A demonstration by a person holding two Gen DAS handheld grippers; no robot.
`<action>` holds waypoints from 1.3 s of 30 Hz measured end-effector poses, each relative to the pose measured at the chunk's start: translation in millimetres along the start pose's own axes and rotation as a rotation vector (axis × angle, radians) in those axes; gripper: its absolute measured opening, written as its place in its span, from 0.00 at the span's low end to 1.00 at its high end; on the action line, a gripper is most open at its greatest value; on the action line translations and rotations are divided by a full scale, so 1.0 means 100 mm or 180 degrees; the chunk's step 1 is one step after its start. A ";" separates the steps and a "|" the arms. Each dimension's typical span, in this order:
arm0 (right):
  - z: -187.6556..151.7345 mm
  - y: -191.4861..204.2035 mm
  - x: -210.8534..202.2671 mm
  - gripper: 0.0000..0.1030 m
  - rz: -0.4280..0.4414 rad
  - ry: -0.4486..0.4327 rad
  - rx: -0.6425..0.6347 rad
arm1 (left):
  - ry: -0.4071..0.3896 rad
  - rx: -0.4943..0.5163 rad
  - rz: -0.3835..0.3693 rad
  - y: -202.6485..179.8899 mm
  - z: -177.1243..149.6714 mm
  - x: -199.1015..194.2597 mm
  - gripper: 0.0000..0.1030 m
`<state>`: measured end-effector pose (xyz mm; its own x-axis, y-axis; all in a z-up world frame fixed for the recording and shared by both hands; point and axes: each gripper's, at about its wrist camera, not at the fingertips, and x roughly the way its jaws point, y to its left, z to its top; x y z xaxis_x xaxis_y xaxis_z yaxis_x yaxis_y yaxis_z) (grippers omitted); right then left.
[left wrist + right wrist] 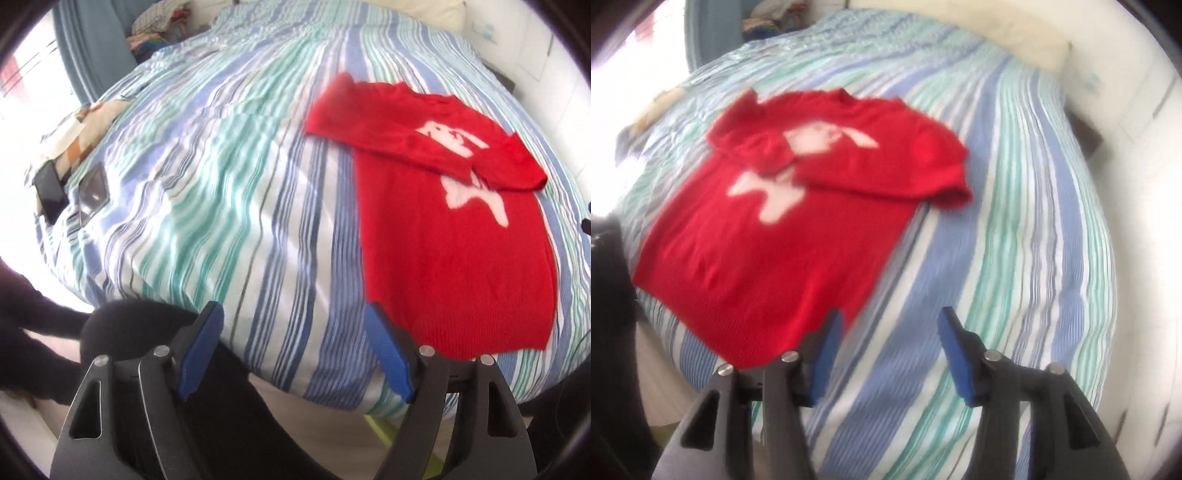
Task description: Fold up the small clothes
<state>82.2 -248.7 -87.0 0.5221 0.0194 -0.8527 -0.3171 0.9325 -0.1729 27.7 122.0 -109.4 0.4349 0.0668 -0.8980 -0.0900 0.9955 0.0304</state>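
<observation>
On the bed: the red sweater (458, 258) is lying flat on the striped duvet (207, 192), front up, its white motif showing.
Sleeves: both are lying folded in across the chest, one crossing over the motif, the other cuff ending near the sweater's side edge.
Hem: it is lying nearest to me, close to the bed's front edge.
My left gripper (295, 350): I am holding it released, blue pads spread wide, nothing between them; it is hovering over the duvet just beside the sweater's hem corner.
My right gripper (890, 354): I am holding it spread open too, empty, with its left pad just at the opposite hem corner; blur is keeping me from telling whether it touches.
Far left of the bed: a dark phone (50, 192) and a shiny tablet (94, 192) are lying side by side, well apart from the sweater.
Head of the bed: a pale pillow (997, 44) is resting against the wall.
</observation>
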 end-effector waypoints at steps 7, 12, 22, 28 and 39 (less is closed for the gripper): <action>1.00 0.77 1.21 0.64 0.0538 -0.0131 -0.0914 | -0.0029 -0.0164 -0.0118 -0.15 -0.06 -0.08 0.78; 1.18 0.59 1.81 0.23 0.0627 -0.0054 -0.0243 | 0.0135 -0.0186 0.0046 0.00 -0.20 -0.01 0.78; 0.14 -2.15 0.55 0.07 -0.0236 -0.0672 0.1836 | 0.0168 -0.0210 -0.0031 -0.13 -0.13 0.05 0.78; -0.98 -3.01 0.74 0.07 -0.0306 -0.0376 0.2921 | 0.0099 0.0128 -0.0235 -0.68 0.02 -0.06 0.78; -1.44 -3.08 1.01 0.06 -0.0348 -0.0322 0.3500 | 0.0156 0.0228 -0.0045 -0.71 0.00 -0.04 0.77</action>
<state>118.6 -586.3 -191.1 0.5824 -0.1000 -0.8068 0.5841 0.7417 0.3297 32.1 50.6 -108.1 0.3911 0.0509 -0.9189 -0.0191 0.9987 0.0472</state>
